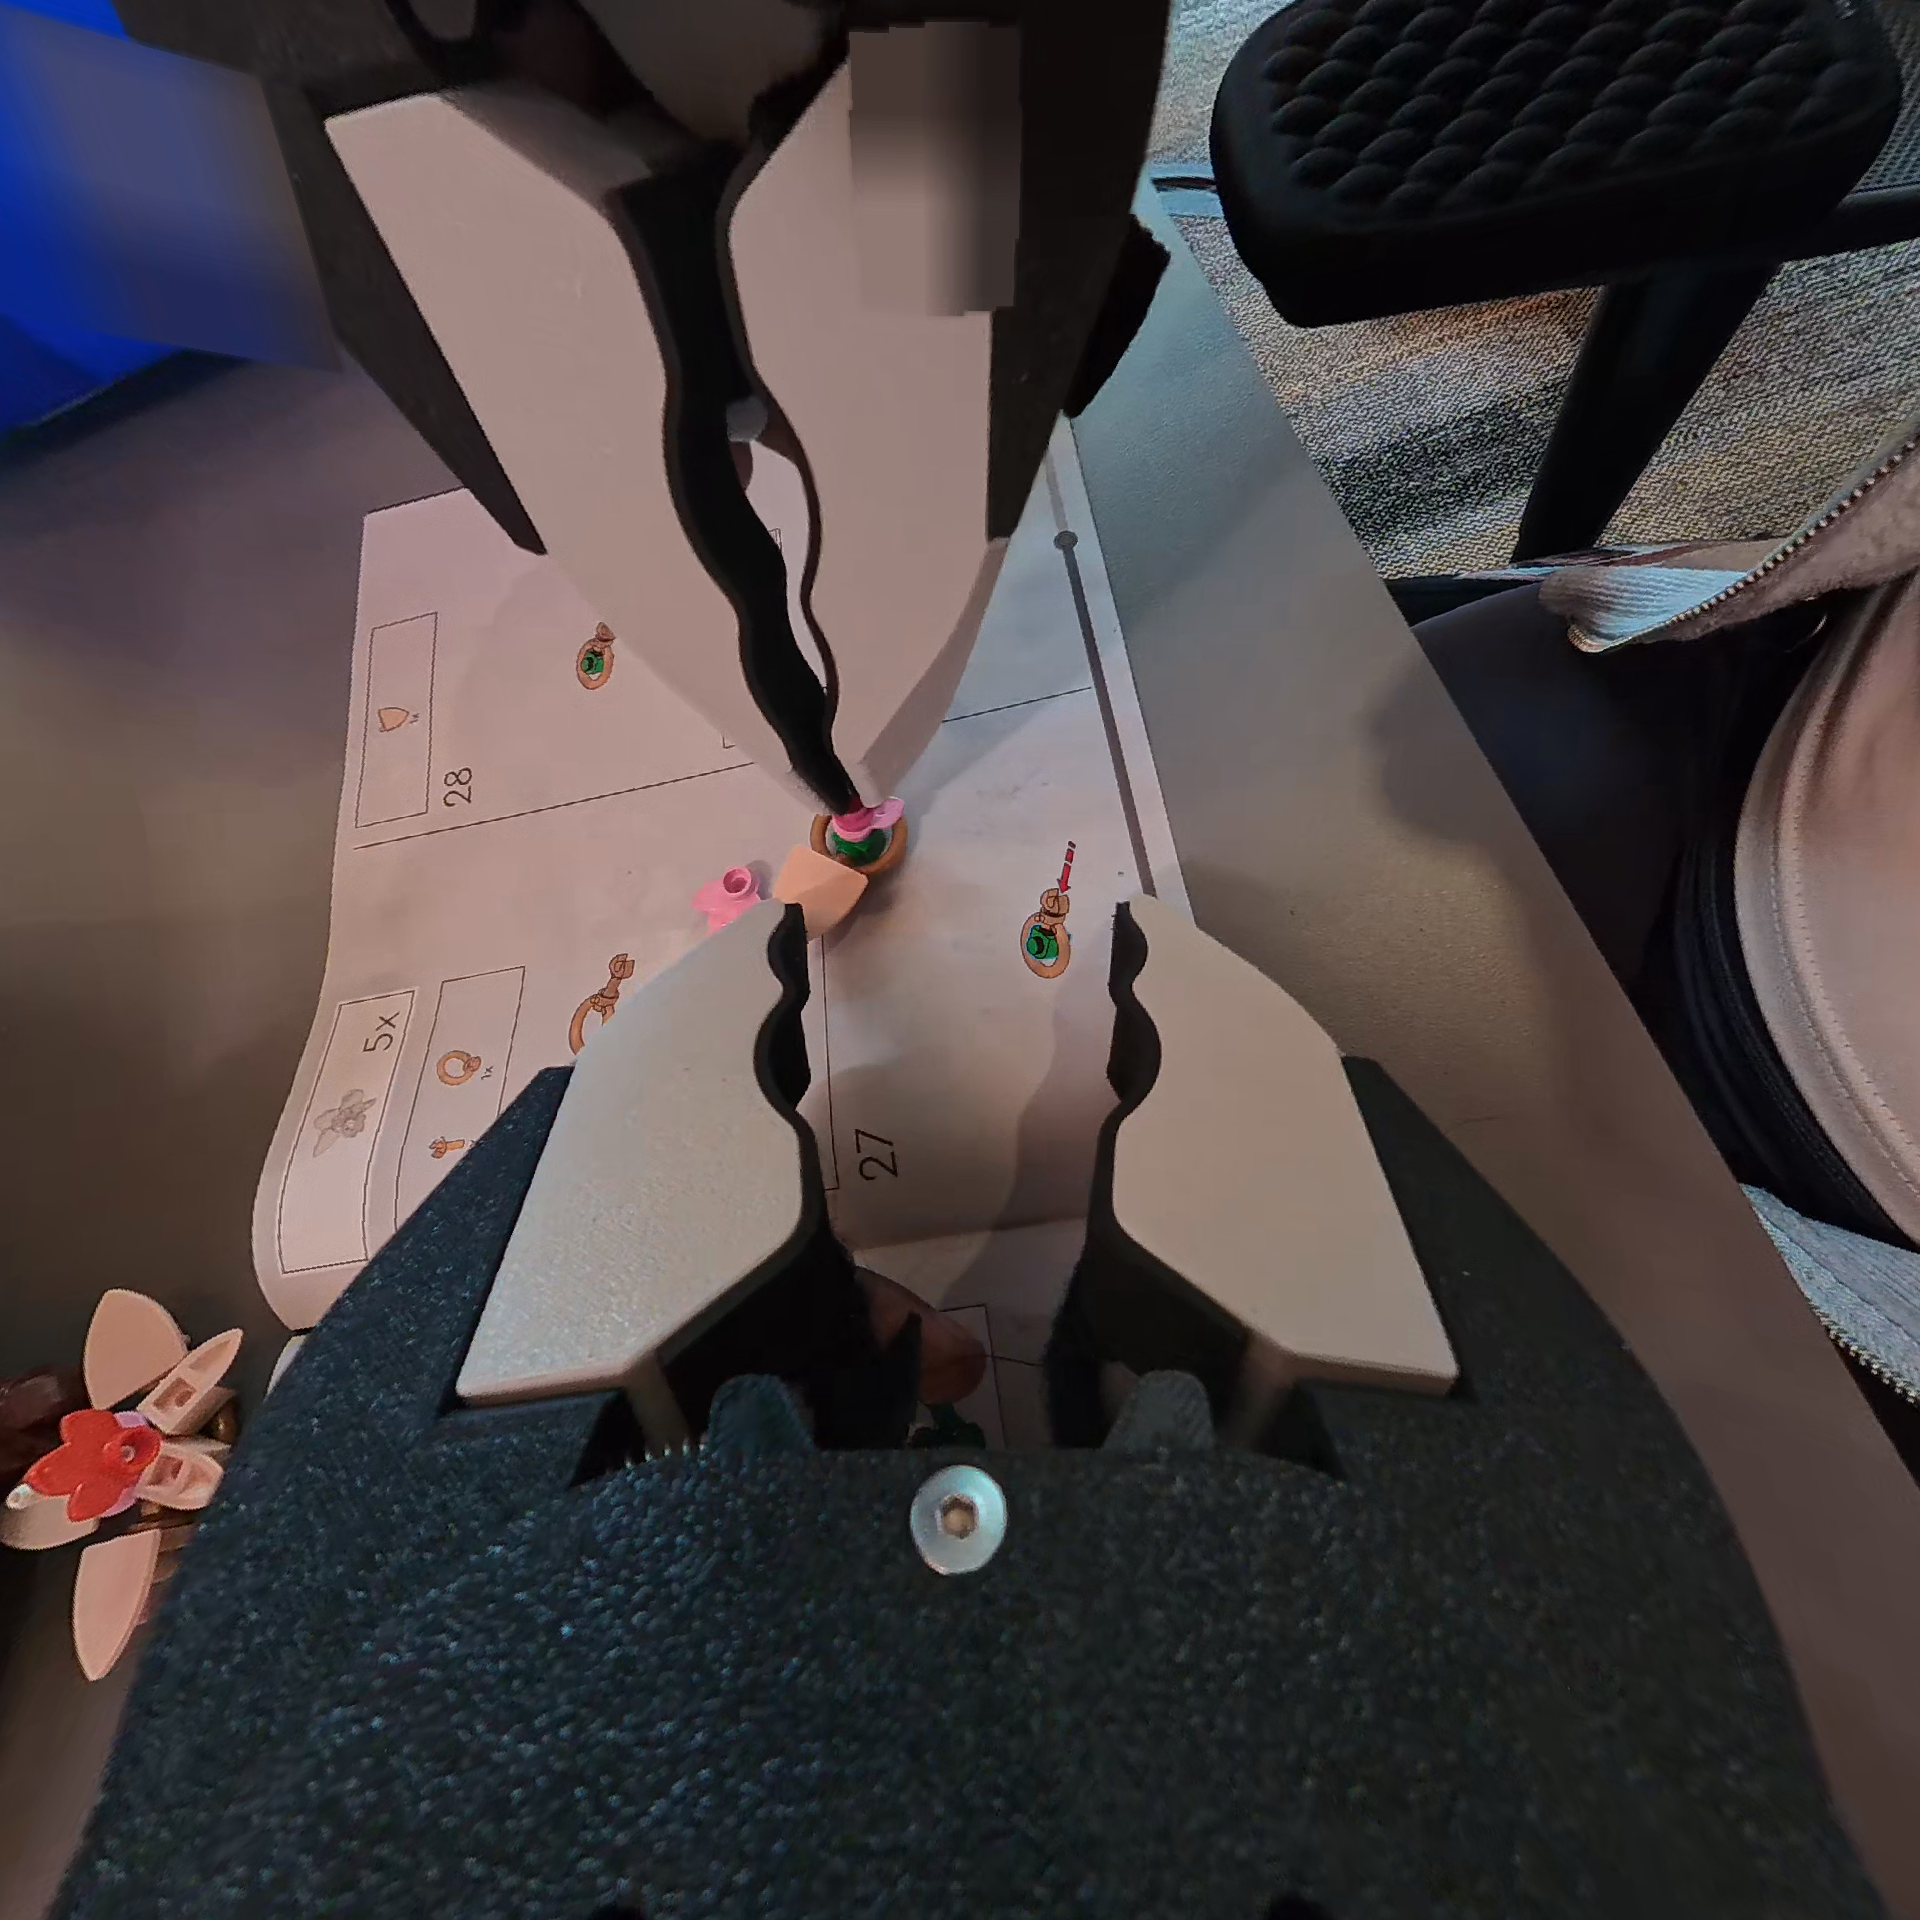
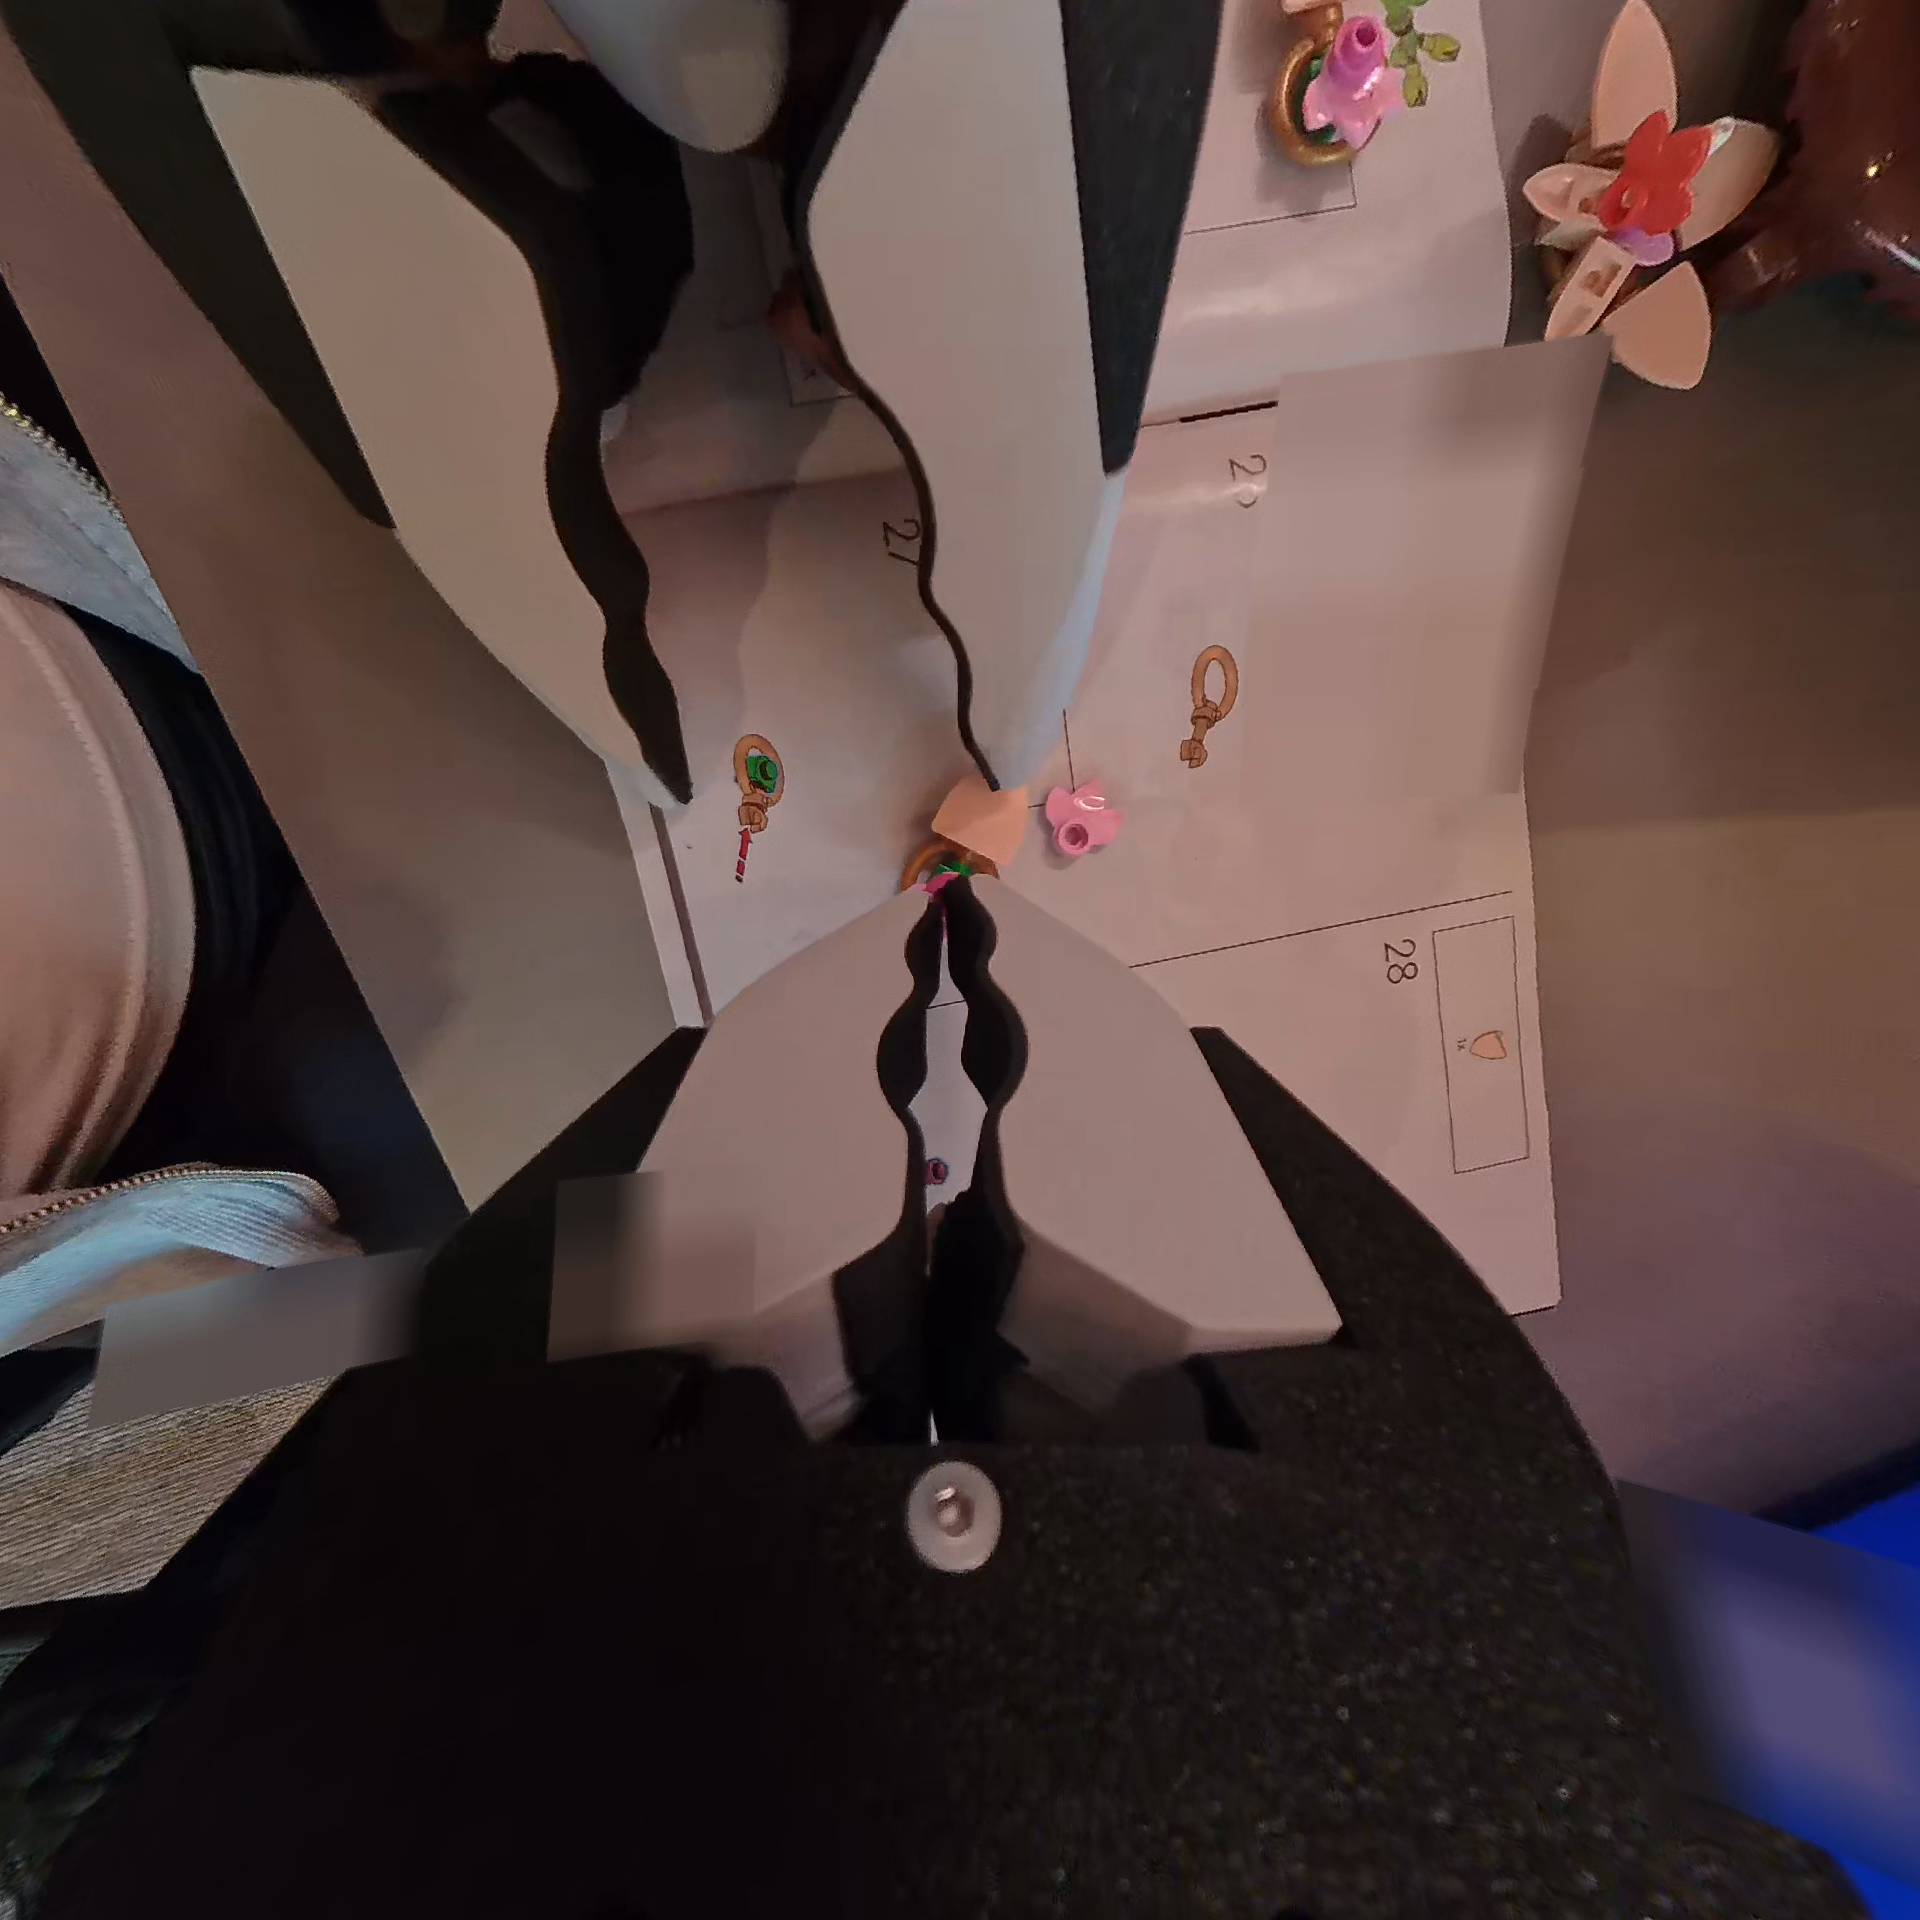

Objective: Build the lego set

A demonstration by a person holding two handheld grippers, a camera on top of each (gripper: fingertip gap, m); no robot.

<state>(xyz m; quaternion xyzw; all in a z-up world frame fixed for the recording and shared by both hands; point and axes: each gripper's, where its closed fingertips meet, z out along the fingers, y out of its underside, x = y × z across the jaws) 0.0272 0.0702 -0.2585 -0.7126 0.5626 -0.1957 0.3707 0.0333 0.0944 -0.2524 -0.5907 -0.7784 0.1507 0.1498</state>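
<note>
Right gripper [image 2: 948, 902] fingers pinching small pink flower piece [image 1: 871, 814], sitting over green stud in tan ring [image 1: 891, 850] on open instruction booklet [image 1: 499, 914] on table [image 1: 1299, 831]. Left gripper [image 1: 961, 930] fingers spread, holding nothing; one fingertip touching peach petal piece [image 1: 821, 883]. Loose pink flower [image 1: 732, 891] just beside petal

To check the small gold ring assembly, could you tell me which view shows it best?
The left wrist view: the gold ring shows whole, green and pink pieces inside. In the right wrist view the right gripper and a tan petal hide most.
</note>
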